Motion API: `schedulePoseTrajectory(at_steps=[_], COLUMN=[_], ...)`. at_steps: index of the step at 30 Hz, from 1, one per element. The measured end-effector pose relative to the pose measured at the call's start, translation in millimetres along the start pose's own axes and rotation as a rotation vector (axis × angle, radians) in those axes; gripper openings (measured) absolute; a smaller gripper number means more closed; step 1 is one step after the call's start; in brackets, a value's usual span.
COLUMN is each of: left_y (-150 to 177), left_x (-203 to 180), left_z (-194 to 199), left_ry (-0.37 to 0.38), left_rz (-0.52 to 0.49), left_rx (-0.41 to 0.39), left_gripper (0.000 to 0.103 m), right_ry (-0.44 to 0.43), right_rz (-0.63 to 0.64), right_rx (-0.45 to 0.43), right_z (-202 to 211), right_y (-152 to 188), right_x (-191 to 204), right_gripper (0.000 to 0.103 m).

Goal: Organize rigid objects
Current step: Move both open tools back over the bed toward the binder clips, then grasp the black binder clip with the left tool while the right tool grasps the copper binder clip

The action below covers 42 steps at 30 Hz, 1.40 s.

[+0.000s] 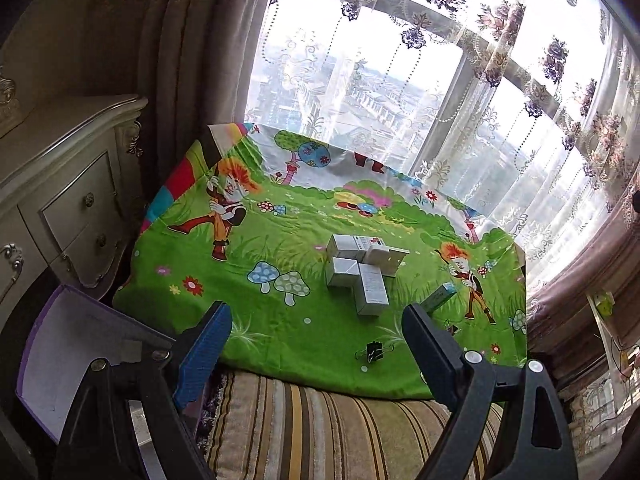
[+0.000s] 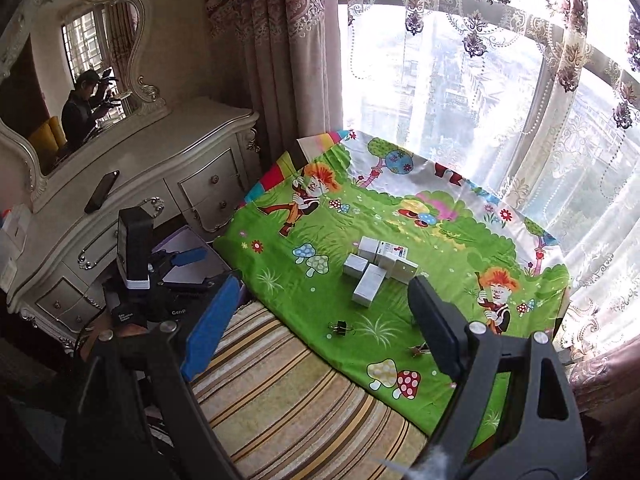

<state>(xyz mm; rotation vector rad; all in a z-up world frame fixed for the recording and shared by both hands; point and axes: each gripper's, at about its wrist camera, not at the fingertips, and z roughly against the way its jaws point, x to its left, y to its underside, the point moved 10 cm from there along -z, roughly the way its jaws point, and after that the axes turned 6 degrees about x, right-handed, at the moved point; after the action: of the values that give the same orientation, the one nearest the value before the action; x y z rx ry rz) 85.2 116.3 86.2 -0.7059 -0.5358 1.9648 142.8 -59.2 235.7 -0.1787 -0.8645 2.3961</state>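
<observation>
Several small white and grey boxes (image 1: 362, 270) lie clustered on a green cartoon cloth (image 1: 280, 300); they also show in the right wrist view (image 2: 376, 272). A teal box (image 1: 440, 296) lies to their right, partly behind a finger. A black binder clip (image 1: 372, 351) lies near the cloth's front edge, also in the right wrist view (image 2: 340, 326). A second clip (image 2: 418, 349) lies by the right finger. My left gripper (image 1: 316, 344) is open and empty, short of the boxes. My right gripper (image 2: 320, 320) is open and empty, held back from the boxes. The left gripper (image 2: 176, 264) shows at left over the purple box.
An open purple box (image 1: 68, 344) with a white inside sits left of the cloth, also in the right wrist view (image 2: 188, 240). A cream dresser (image 2: 160, 168) with a mirror and a phone (image 2: 102, 191) stands left. A striped cushion (image 2: 280, 392) lies in front. Curtains and a window are behind.
</observation>
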Motion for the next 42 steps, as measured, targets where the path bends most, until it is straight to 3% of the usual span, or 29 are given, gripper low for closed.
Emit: schedulePoseTrajectory(at_steps=[7, 11, 17, 20, 29, 35, 39, 42], left_y=[23.2, 41.1, 69.2, 81.8, 91.9, 97.8, 103.5, 104.7], left_x=[-34.7, -55.0, -79.7, -91.8, -103.2, -105.1, -105.2, -105.8], left_z=[-65.3, -105.1, -157.3, -179.0, -219.8, -239.2, -242.5, -242.2], left_ry=[0.011, 0.010, 0.019, 0.023, 0.048, 0.061, 0.031, 0.016], left_rz=[-0.112, -0.212, -0.350, -0.439, -0.535, -0.547, -0.575, -0.580], left_rx=[0.112, 0.173, 0.286, 0.328, 0.418, 0.470, 0.476, 0.472], left_gripper=[0.088, 0.088, 0.088, 0.087, 0.066, 0.050, 0.036, 0.034], right_ry=[0.009, 0.030, 0.158, 0.161, 0.138, 0.130, 0.121, 0.124], right_rz=[-0.090, -0.196, -0.251, -0.291, -0.447, -0.524, -0.561, -0.571], right_rx=[-0.031, 0.026, 0.093, 0.115, 0.206, 0.220, 0.225, 0.223], right_z=[3.5, -34.6, -95.7, -124.9, -194.1, -215.8, -226.2, -233.7], right_y=[34.4, 79.2, 152.4, 180.5, 236.9, 244.3, 242.7, 236.7], right_x=[-46.0, -86.8, -131.9, -143.6, -164.8, -174.9, -178.6, -179.4], right_gripper=[0.088, 0.088, 0.088, 0.088, 0.088, 0.088, 0.088, 0.088])
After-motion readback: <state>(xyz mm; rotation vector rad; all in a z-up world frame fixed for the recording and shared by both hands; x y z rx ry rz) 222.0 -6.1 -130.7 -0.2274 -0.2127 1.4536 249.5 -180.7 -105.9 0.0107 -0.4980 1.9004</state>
